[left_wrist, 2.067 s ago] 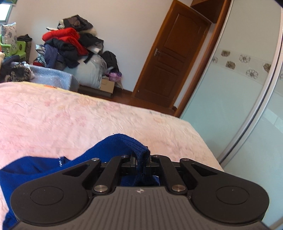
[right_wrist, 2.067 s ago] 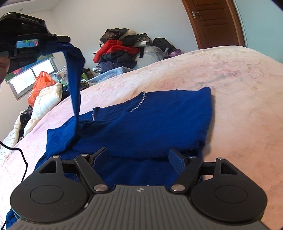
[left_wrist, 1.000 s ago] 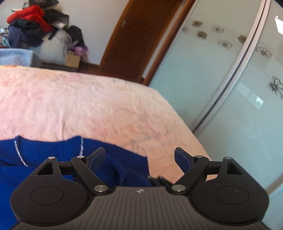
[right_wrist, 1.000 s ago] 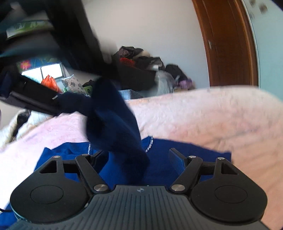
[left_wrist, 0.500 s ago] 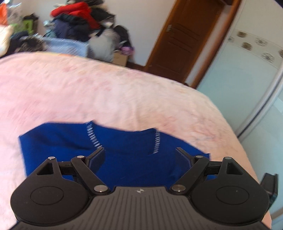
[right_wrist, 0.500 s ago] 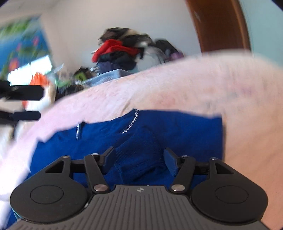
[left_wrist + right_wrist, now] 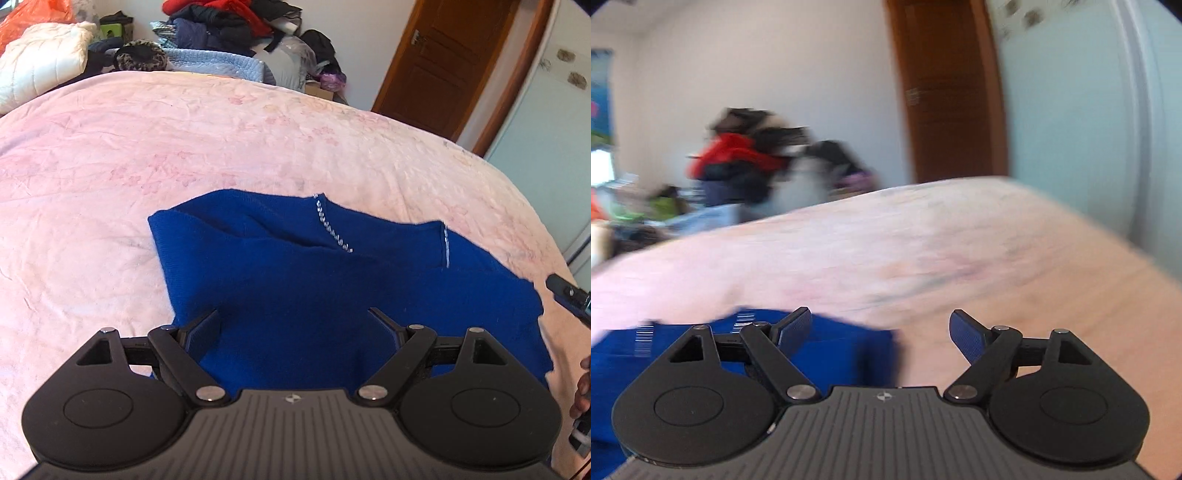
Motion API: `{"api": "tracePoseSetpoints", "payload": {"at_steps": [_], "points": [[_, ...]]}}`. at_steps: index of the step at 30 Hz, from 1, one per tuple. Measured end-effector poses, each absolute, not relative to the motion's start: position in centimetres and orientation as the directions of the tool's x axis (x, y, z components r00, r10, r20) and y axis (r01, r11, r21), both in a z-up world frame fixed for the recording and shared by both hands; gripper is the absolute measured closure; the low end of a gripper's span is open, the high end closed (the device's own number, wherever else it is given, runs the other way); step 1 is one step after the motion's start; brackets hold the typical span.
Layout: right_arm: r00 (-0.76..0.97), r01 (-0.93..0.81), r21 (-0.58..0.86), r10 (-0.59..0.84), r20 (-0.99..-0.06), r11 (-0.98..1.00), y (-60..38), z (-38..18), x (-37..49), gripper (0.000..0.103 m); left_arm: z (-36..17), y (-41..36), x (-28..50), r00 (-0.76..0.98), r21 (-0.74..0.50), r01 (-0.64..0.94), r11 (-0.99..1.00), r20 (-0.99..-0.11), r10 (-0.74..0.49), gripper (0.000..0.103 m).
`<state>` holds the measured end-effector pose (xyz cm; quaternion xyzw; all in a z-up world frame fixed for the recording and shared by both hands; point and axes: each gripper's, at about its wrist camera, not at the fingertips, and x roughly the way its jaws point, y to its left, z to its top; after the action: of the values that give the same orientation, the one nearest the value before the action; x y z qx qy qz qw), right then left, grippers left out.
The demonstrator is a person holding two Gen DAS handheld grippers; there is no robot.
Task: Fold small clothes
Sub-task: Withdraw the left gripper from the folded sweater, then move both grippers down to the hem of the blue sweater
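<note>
A blue knit sweater (image 7: 295,273) with a beaded neckline lies partly folded on the pink bedspread (image 7: 147,147). My left gripper (image 7: 295,325) is open and empty, just above the sweater's near part. My right gripper (image 7: 881,332) is open and empty; it hangs over the sweater's right edge (image 7: 831,347) and bare bedspread (image 7: 960,251). The right wrist view is blurred by motion. The right gripper's tip also shows at the right edge of the left wrist view (image 7: 565,291).
A heap of clothes (image 7: 221,18) and a white quilted bundle (image 7: 37,62) lie beyond the bed's far side. A brown door (image 7: 443,62) and a pale sliding wardrobe (image 7: 554,110) stand to the right. The bed's right edge is close to the wardrobe.
My left gripper let go of the sleeve it held up, which now lies folded on the sweater, and drew back. My right gripper swung right towards the sweater's edge.
</note>
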<state>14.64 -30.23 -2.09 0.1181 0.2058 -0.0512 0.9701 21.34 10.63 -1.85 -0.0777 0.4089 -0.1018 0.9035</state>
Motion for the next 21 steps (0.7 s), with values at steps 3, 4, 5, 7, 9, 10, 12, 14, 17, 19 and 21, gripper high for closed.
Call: {"api": "tracePoseSetpoints", "payload": {"at_steps": [3,4,5,7,9,10,12,14,17,19,21], "points": [[0.887,-0.038,0.308,0.174,-0.428,0.951,-29.0,-2.7,15.5,0.02,-2.2,10.7,20.3,0.659,-0.143,0.145,0.979,-0.724,-0.203,0.017],[0.868,-0.062,0.313,0.206,-0.451,0.948,-28.6,-3.1,16.0,0.019,-2.4,10.8,20.0,0.666,-0.105,0.152,0.983,-0.724,-0.181,0.017],[0.842,-0.065,0.31,0.219,-0.493,0.948,-28.4,-3.6,16.9,0.02,-2.6,11.0,19.8,0.67,-0.071,0.149,0.986,-0.726,-0.154,0.017],[0.816,0.041,0.271,0.124,-0.564,0.962,-28.5,-4.7,18.0,0.021,-2.9,12.1,19.4,0.675,-0.019,0.112,0.994,-0.732,-0.09,0.017],[0.824,0.164,0.241,0.001,-0.567,0.957,-29.0,-4.6,16.7,0.019,-3.1,13.5,19.1,0.665,-0.036,0.086,0.996,-0.742,-0.084,0.017],[0.836,0.181,0.259,-0.009,-0.549,0.949,-29.3,-4.4,16.1,0.018,-3.1,14.5,18.9,0.657,-0.068,0.071,0.995,-0.747,-0.098,0.017],[0.858,0.144,0.306,0.036,-0.513,0.941,-29.6,-4.0,14.8,0.016,-3.1,15.8,18.4,0.648,-0.131,0.063,0.989,-0.749,-0.141,0.017],[0.862,0.097,0.323,0.083,-0.5,0.941,-29.2,-3.8,14.0,0.014,-3.0,16.1,17.7,0.65,-0.158,0.085,0.984,-0.739,-0.175,0.017],[0.836,0.018,0.342,0.174,-0.521,0.94,-28.1,-3.8,13.7,0.013,-3.4,15.5,16.7,0.667,-0.084,0.112,0.99,-0.732,-0.138,0.017],[0.822,0.01,0.337,0.184,-0.539,0.941,-27.2,-4.0,13.6,0.013,-3.9,15.3,16.6,0.672,-0.025,0.103,0.994,-0.735,-0.088,0.017],[0.816,-0.009,0.322,0.193,-0.545,0.947,-26.2,-3.8,13.4,0.013,-3.7,15.7,17.1,0.679,-0.018,0.068,0.998,-0.732,-0.059,0.017]]}}
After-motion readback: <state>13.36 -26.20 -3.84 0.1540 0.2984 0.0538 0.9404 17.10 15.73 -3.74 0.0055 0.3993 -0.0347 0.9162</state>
